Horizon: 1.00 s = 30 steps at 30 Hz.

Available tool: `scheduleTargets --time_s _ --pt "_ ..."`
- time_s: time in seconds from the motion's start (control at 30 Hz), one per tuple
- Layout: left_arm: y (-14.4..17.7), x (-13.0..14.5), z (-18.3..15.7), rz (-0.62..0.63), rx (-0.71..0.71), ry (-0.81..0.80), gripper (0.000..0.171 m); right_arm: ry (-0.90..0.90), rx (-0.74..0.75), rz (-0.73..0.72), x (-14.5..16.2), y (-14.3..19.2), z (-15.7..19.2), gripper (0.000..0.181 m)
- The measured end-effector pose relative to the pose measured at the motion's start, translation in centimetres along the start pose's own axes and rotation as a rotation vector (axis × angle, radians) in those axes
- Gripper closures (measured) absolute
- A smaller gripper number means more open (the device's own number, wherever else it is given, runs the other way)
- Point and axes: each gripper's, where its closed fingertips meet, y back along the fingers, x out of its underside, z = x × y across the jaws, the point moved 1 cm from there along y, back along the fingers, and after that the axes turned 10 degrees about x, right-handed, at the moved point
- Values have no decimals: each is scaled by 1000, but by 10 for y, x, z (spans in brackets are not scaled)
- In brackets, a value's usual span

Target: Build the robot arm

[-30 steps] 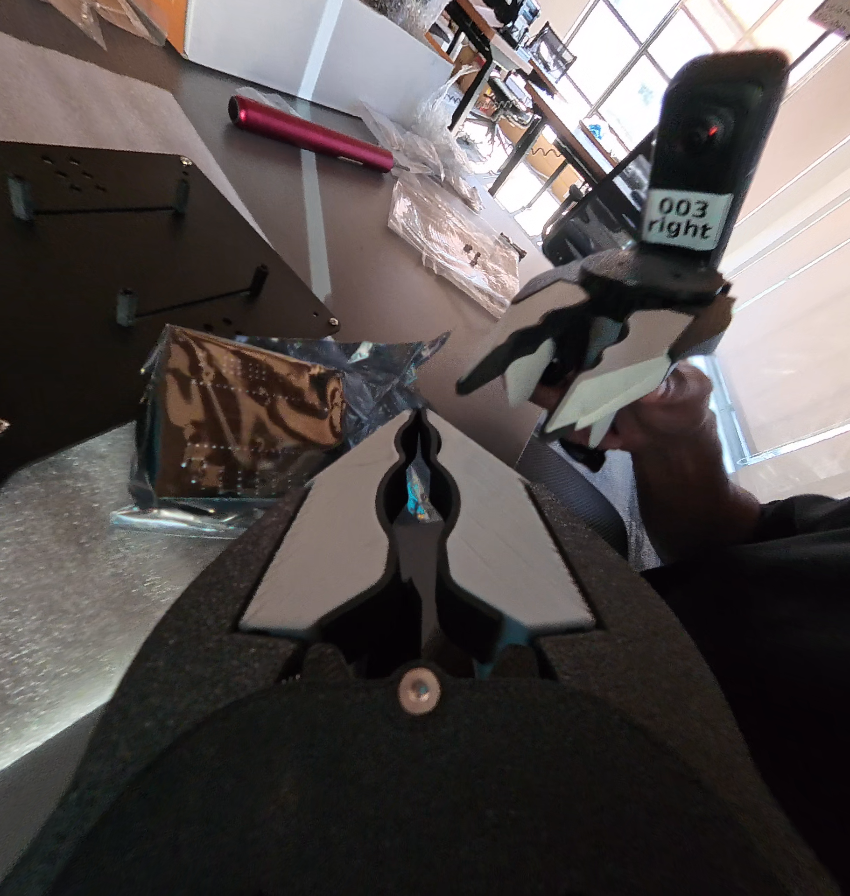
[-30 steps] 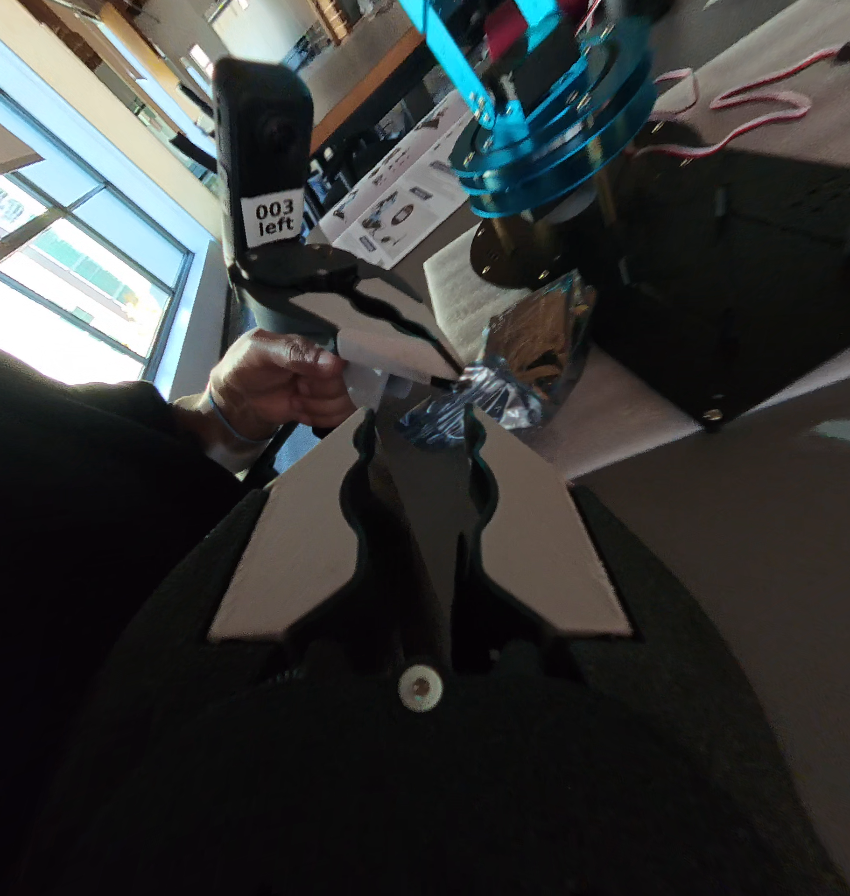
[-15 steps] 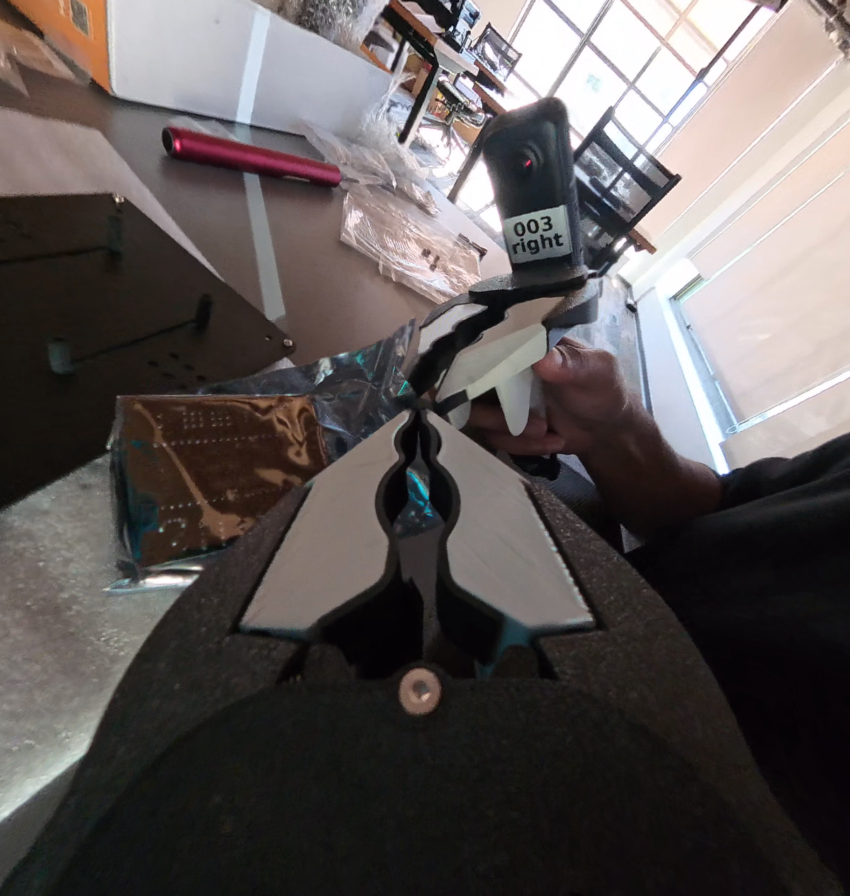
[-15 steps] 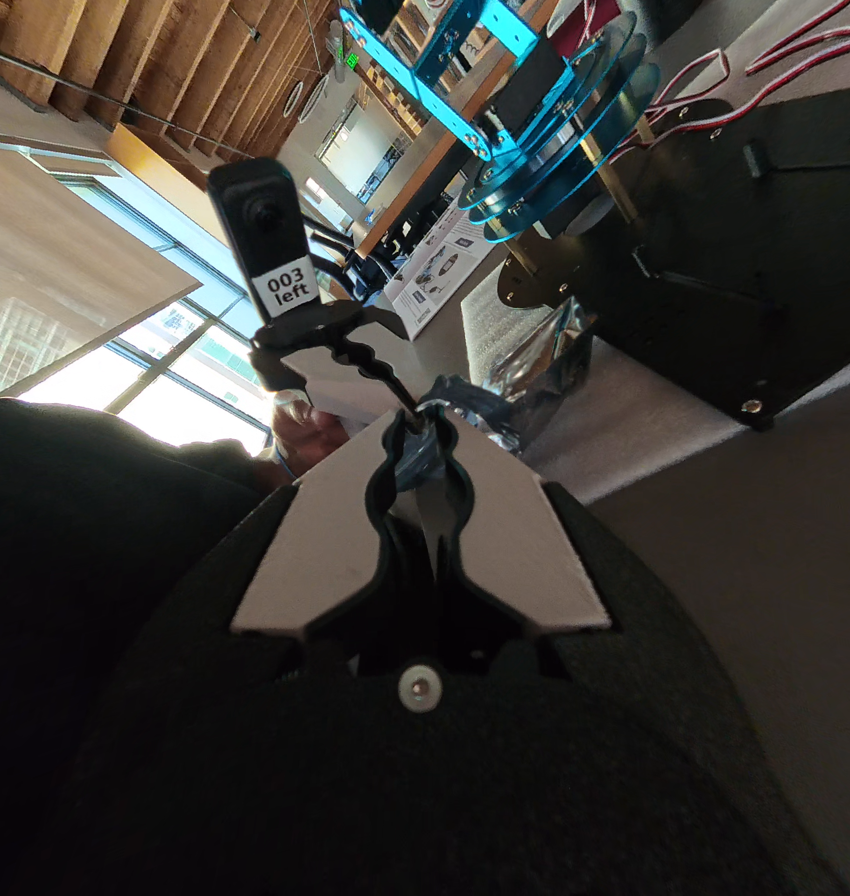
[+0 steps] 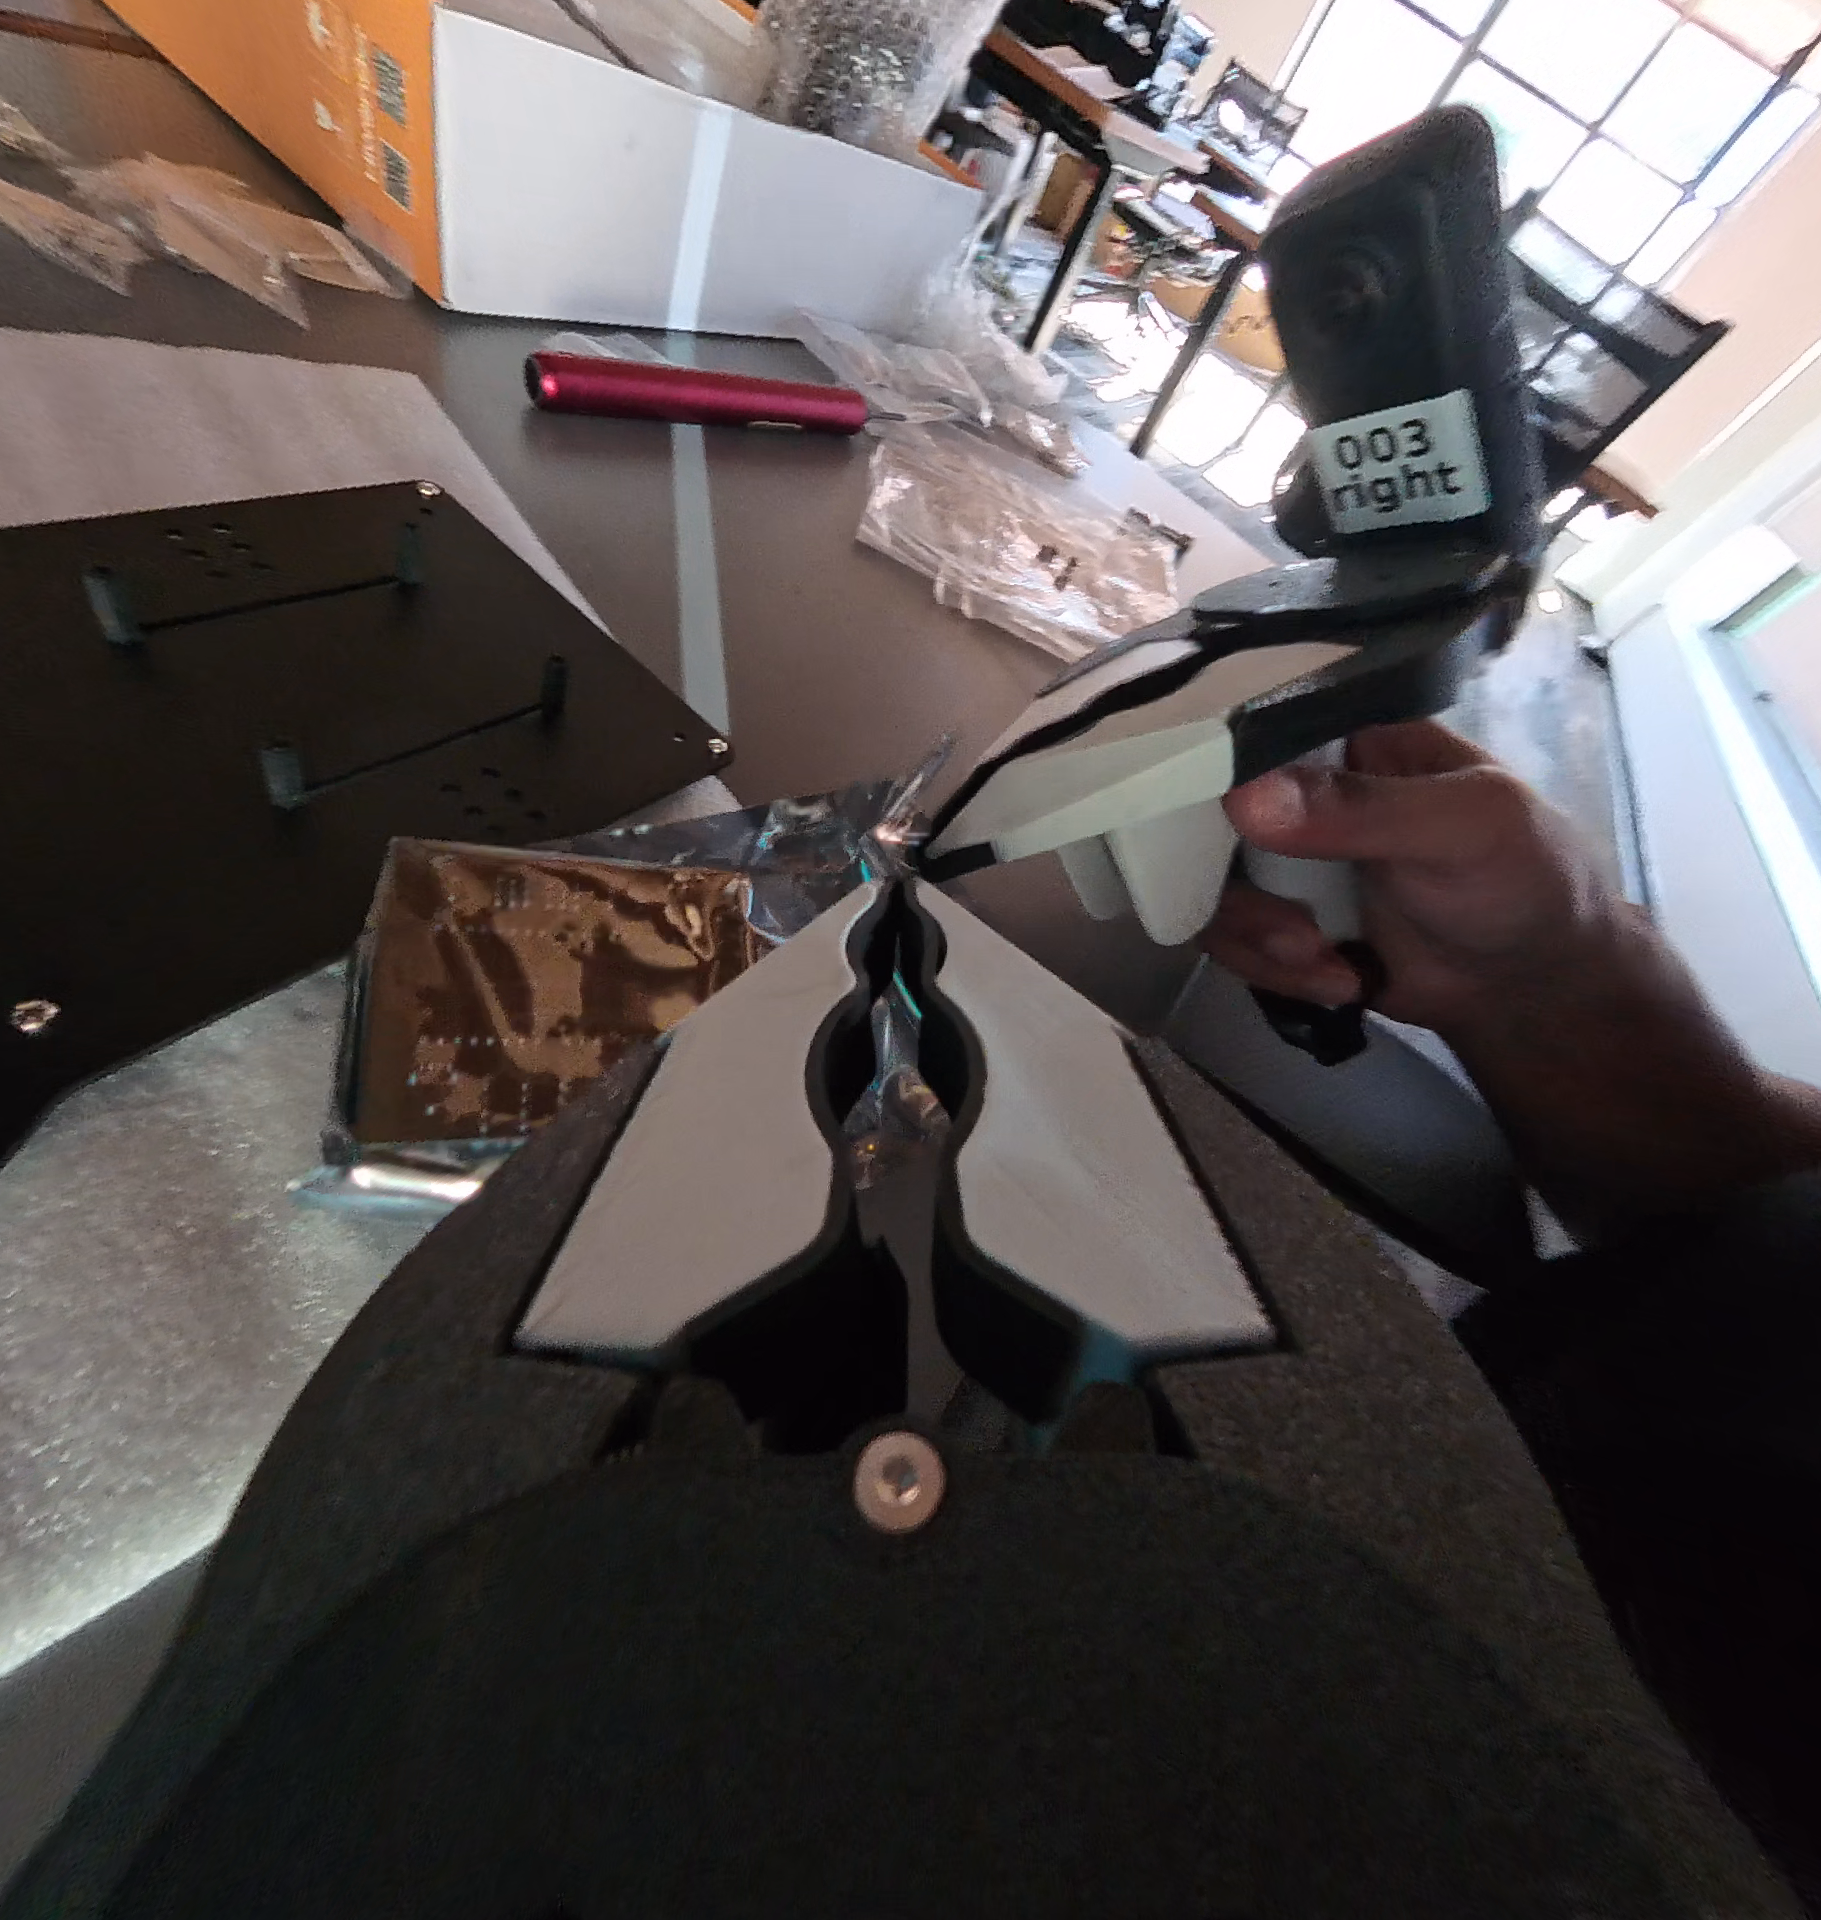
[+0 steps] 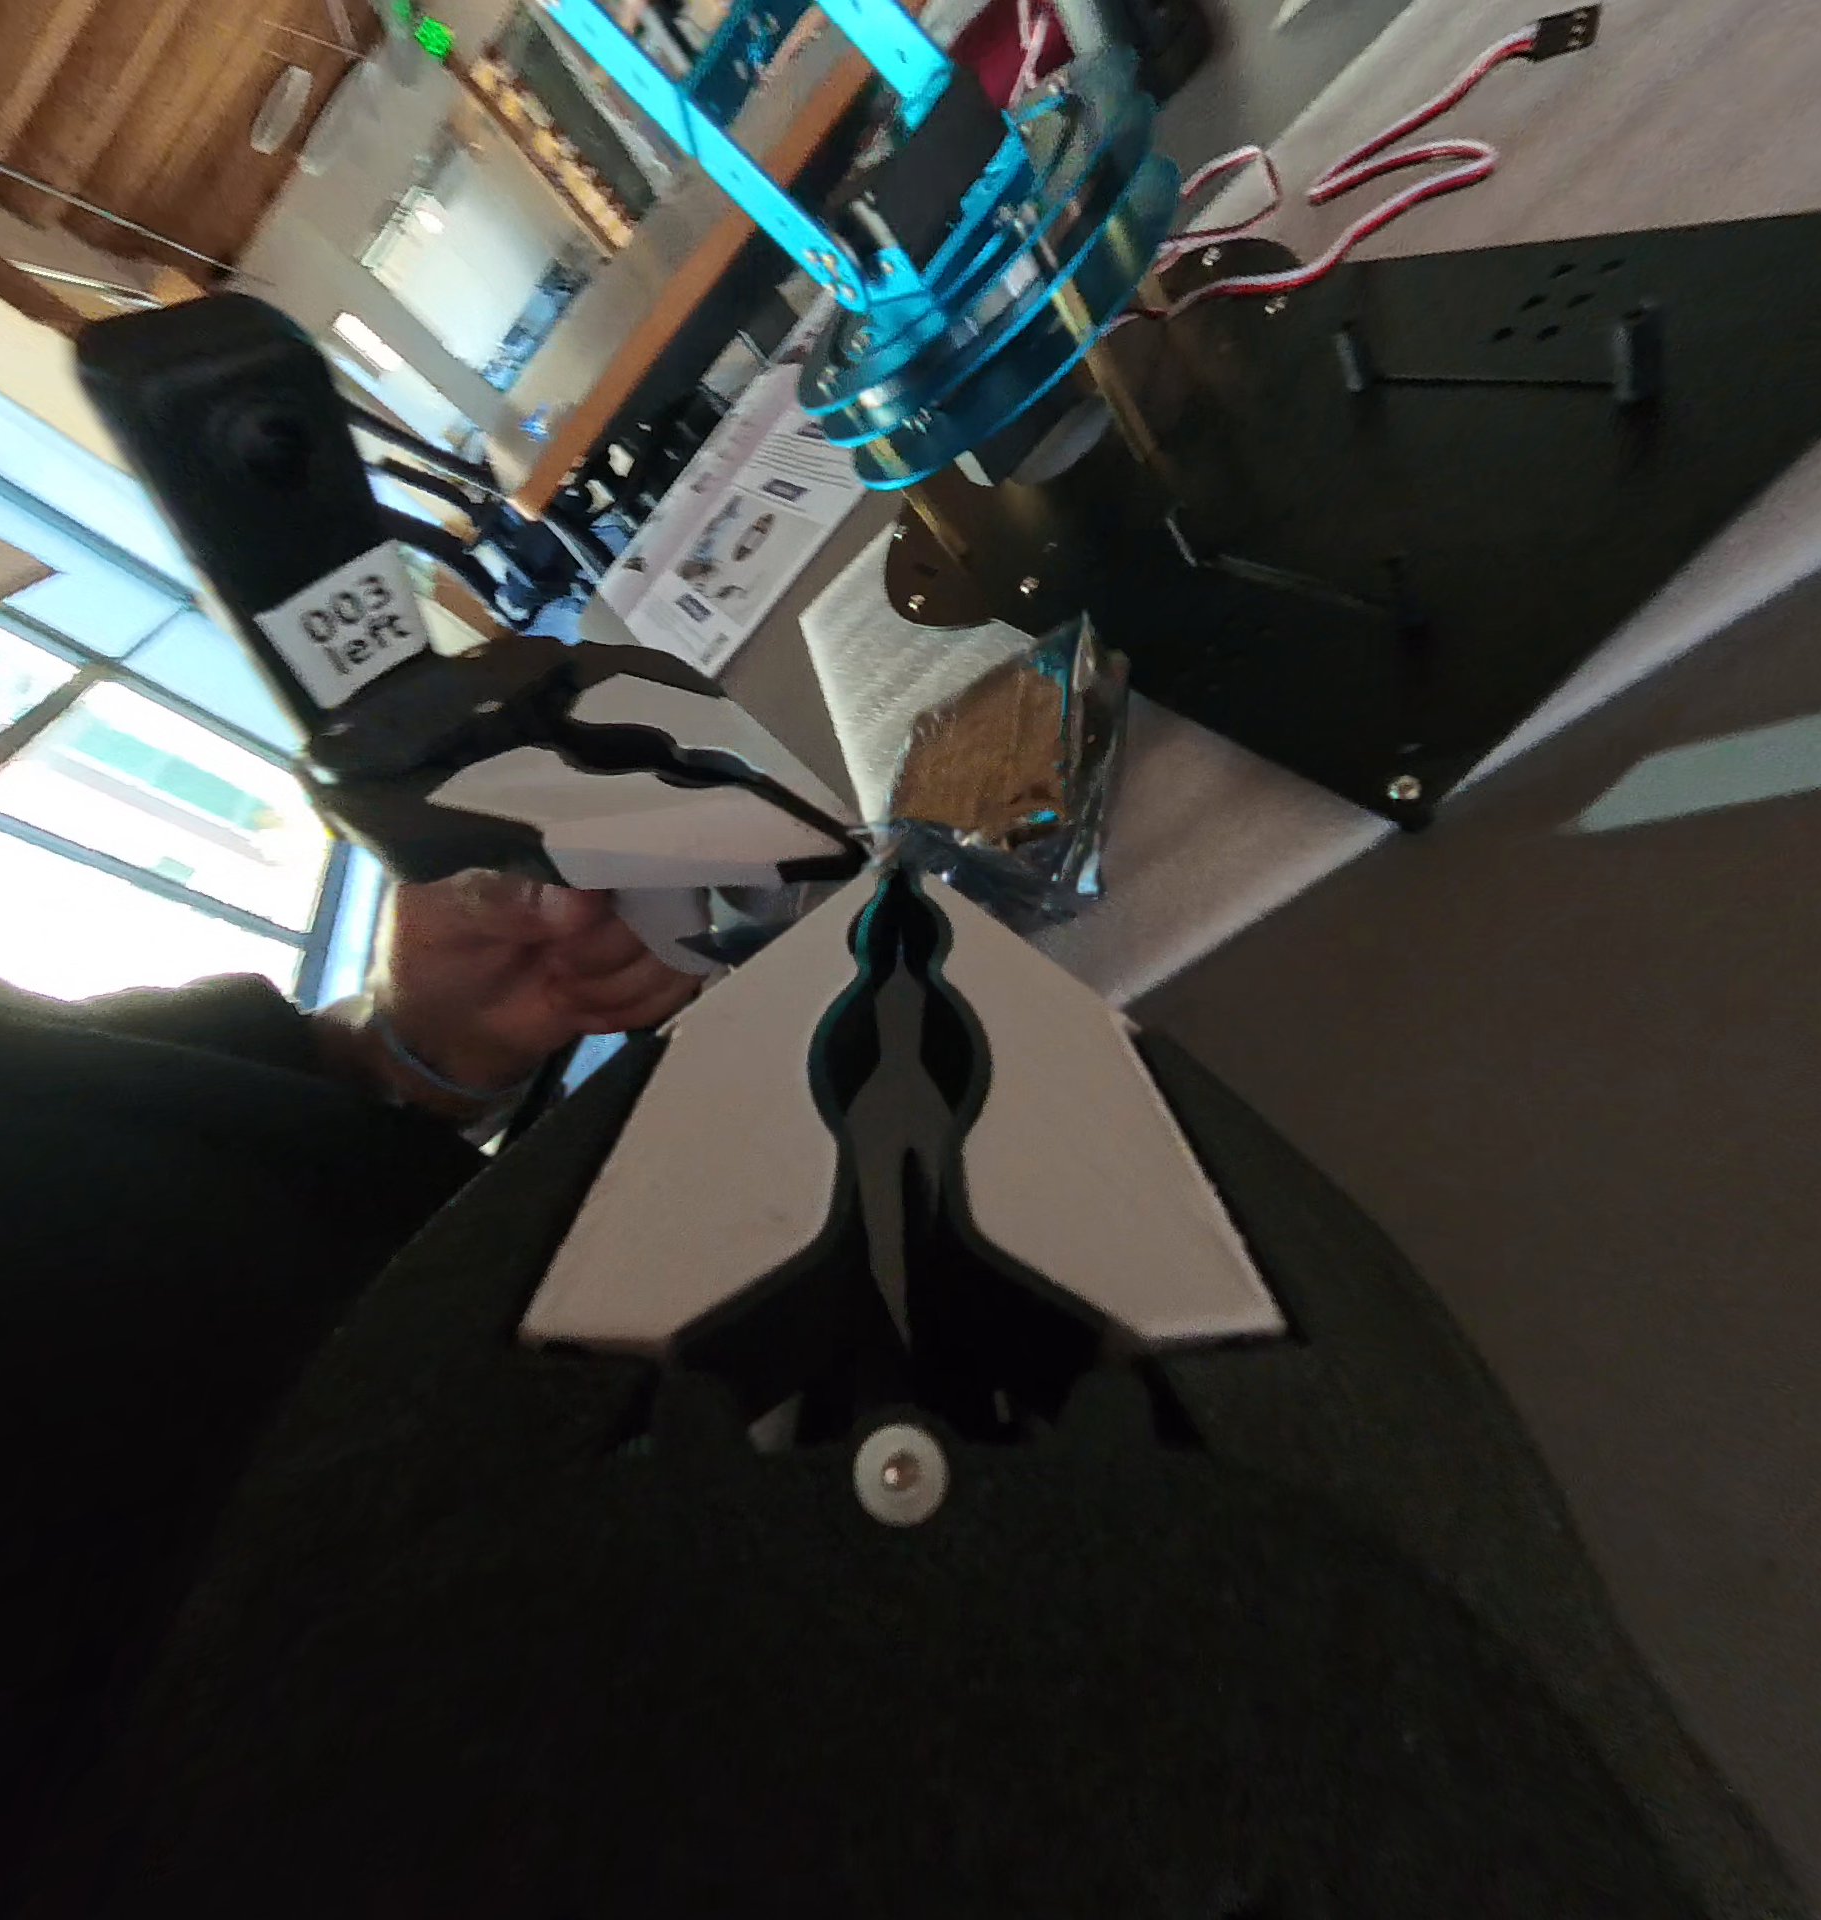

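Crinkly silver antistatic foil bag [image 5: 563,997] lying on grey foam sheet [image 5: 106,1299], beside black metal plate [image 5: 210,707]. Left gripper [image 5: 890,883] and right gripper [image 6: 885,883] both clamped on bag's corner. Probably light, slippery, tearable; best pinched by edges.

Setting: a robotics or electronics workshop in an open-plan office space. Evidence: a dark worktable [image 5: 802,644] carrying a black perforated metal plate [image 5: 262,665], bagged small parts [image 5: 1031,551], an open cardboard box [image 5: 594,208] and a blue robot-arm base [image 6: 968,281] with servo cables [image 6: 1394,177]. Behind: further desks, chairs and large windows [image 5: 1633,114].
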Motion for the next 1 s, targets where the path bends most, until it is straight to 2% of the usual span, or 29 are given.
scheduleTargets --time_s 0.17,0.23,0.37,0.5,0.73,0.77,0.83,0.9,0.97,1.0 --pt "-3 6 2 10 -150 -107 171 71 152 -2 11 -2 -5 181" --pt "-1 6 0 8 -204 -163 171 85 165 -6 11 -2 -3 181" --pt "0 6 -2 -19 -292 -212 171 115 203 1 13 -3 -3 181" --pt "-2 6 3 -34 -361 -201 171 241 342 4 11 -5 -7 181" --pt "-3 10 4 22 -450 -259 171 279 370 34 18 -6 -6 181" --pt "-1 9 5 19 -468 -258 171 281 369 42 20 -6 -6 181" --pt "25 -11 16 -24 -609 -357 171 270 403 91 31 -5 -19 181" --pt "16 -8 9 4 -507 -299 171 217 338 55 28 1 -14 181" --pt "9 -8 2 57 -492 -369 171 290 384 32 16 5 -14 181" --pt "10 -14 -2 57 -489 -373 171 273 350 29 16 5 -12 181"
